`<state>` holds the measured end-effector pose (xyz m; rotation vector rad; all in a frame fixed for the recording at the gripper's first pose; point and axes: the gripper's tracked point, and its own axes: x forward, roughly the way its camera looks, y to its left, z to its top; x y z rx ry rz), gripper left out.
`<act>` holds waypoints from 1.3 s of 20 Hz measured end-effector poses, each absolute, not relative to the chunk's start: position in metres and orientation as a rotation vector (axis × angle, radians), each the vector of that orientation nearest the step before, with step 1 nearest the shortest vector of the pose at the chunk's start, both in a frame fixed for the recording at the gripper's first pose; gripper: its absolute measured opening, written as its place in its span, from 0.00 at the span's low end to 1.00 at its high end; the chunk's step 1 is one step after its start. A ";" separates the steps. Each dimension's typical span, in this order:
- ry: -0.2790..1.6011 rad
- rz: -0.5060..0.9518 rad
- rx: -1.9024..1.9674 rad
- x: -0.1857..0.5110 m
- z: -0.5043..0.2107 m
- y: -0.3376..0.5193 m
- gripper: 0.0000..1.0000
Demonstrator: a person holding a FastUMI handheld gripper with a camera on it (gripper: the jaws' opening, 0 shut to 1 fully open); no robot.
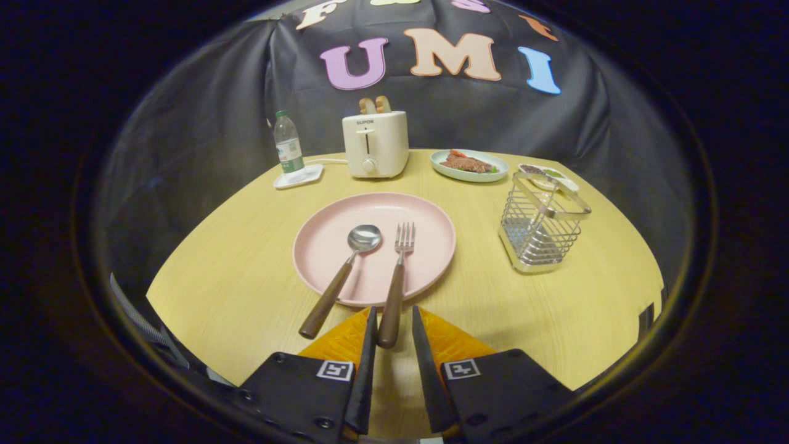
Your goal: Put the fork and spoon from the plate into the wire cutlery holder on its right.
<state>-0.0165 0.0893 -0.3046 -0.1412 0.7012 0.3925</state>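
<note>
The fork [397,280] lies on the pink plate [320,246], tines pointing away toward the toaster [375,145], its brown wooden handle running back over the plate's near rim and onto the yellow wooden table [234,277]. The handle's end sits in the gap between the 2 fingers of the gripper [393,317], closer to the left finger; whether that finger touches it I cannot tell. The jaws stand apart, with table showing between the handle and the right finger, so nothing is clamped.

The gripper is held low and level over the table's near edge, pointing straight ahead along the fork's handle, with the plate just beyond the fingertips.

The spoon [342,271] lies left of the fork on the same plate, bowl up, its wooden handle angled out to the left past the rim and onto the table, beside the left finger.

The wire cutlery holder [542,225] stands upright on the table to the right of the plate, apart from it. Farther back are a plate of food [470,165], a small dish [548,176] behind the holder, and a plastic bottle [288,147] on a white tray [299,177] left of the toaster.
</note>
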 end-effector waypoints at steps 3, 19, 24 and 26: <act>0.703 0.370 -0.169 -0.012 -0.304 0.084 0.26; 0.727 0.386 -0.188 -0.008 -0.266 0.077 0.03; 0.781 0.413 -0.165 -0.010 -0.228 0.054 0.03; 0.786 0.392 -0.155 -0.002 -0.209 0.038 0.03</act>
